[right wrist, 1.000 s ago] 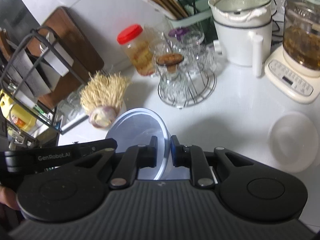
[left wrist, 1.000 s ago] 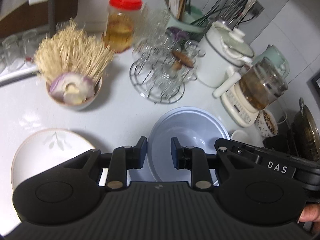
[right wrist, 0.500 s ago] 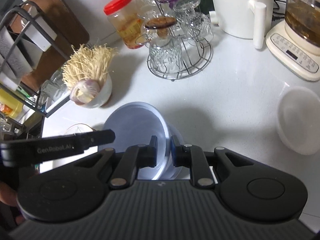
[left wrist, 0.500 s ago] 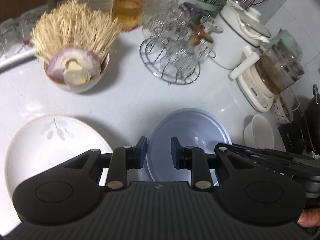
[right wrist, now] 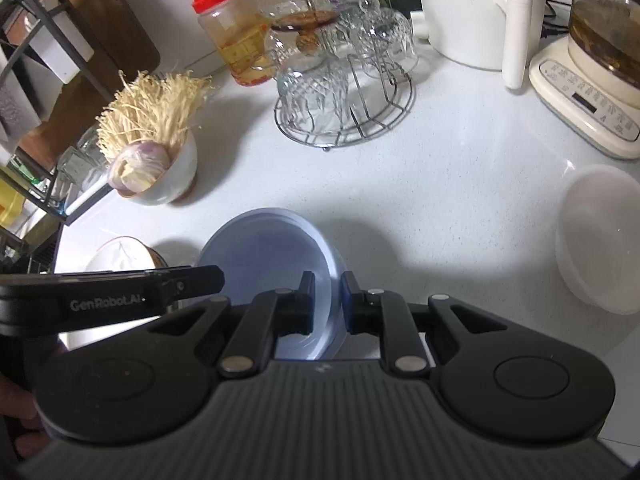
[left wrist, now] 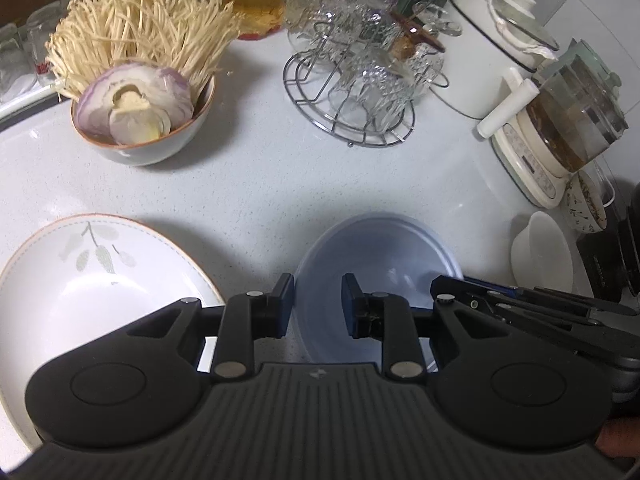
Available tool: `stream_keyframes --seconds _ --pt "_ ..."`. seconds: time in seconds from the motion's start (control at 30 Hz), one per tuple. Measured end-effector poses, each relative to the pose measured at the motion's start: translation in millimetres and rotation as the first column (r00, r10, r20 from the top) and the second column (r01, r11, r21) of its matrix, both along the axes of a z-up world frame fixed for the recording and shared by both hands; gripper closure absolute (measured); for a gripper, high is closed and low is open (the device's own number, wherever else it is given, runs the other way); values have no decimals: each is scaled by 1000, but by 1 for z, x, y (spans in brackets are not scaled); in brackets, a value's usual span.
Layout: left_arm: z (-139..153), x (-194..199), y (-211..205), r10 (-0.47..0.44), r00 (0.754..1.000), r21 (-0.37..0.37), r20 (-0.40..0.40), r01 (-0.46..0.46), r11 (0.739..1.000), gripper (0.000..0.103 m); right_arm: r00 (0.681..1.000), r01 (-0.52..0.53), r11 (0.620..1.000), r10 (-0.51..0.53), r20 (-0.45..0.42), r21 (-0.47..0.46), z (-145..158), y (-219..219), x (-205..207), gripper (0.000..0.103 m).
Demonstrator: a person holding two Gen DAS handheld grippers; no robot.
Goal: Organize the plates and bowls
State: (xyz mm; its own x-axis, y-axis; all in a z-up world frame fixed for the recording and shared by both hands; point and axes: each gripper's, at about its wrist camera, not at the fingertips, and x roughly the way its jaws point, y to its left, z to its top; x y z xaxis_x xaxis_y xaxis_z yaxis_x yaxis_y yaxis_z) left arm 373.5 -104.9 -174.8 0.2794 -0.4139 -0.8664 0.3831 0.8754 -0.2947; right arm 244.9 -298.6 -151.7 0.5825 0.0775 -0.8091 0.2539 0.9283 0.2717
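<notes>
A pale blue bowl [left wrist: 384, 264] hangs low over the white counter [left wrist: 248, 184], carried between both grippers. My left gripper [left wrist: 318, 300] straddles its left rim, one pad outside the wall and one inside, shut on it. My right gripper [right wrist: 328, 294] pinches the opposite rim of the blue bowl [right wrist: 264, 252], jaws nearly together. Whether the bowl's base touches the counter is hidden. A white plate with a leaf pattern [left wrist: 92, 280] lies flat just left of the bowl. A small bowl of enoki mushrooms and onion [left wrist: 140, 128] stands behind the plate.
A wire rack of upturned glasses [left wrist: 360, 92] stands behind the blue bowl. To the right are a white plastic bowl [right wrist: 600, 240], a glass kettle on a cream base [left wrist: 568, 128] and a white pot [right wrist: 476, 16]. A red-lidded jar [right wrist: 236, 32] and a dish rack [right wrist: 28, 80] stand at the back left.
Both grippers have come down toward the counter with the blue bowl held between them. The plate, mushroom bowl and glass rack now look larger and closer.
</notes>
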Motion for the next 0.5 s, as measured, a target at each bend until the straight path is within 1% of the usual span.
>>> stream_keyframes --seconds 0.1,0.2,0.3,0.43,0.5 --pt "-5 2 -1 9 1000 16 1 -9 1000 74 1000 8 1000 -8 5 -6 -5 -2 3 86" --pt "-8 3 2 30 1000 3 -8 -30 1000 74 1000 9 1000 -9 15 -2 -6 -5 5 85" --pt "-7 1 3 27 1000 13 -2 -27 1000 74 1000 10 1000 -10 14 -4 -7 -6 5 85" --pt "6 -2 5 20 1000 2 12 -20 1000 74 1000 21 1000 -20 20 -11 0 -6 0 85" --pt "16 -4 5 19 999 1 32 -19 1000 71 999 33 999 -32 38 -27 7 -6 -4 85"
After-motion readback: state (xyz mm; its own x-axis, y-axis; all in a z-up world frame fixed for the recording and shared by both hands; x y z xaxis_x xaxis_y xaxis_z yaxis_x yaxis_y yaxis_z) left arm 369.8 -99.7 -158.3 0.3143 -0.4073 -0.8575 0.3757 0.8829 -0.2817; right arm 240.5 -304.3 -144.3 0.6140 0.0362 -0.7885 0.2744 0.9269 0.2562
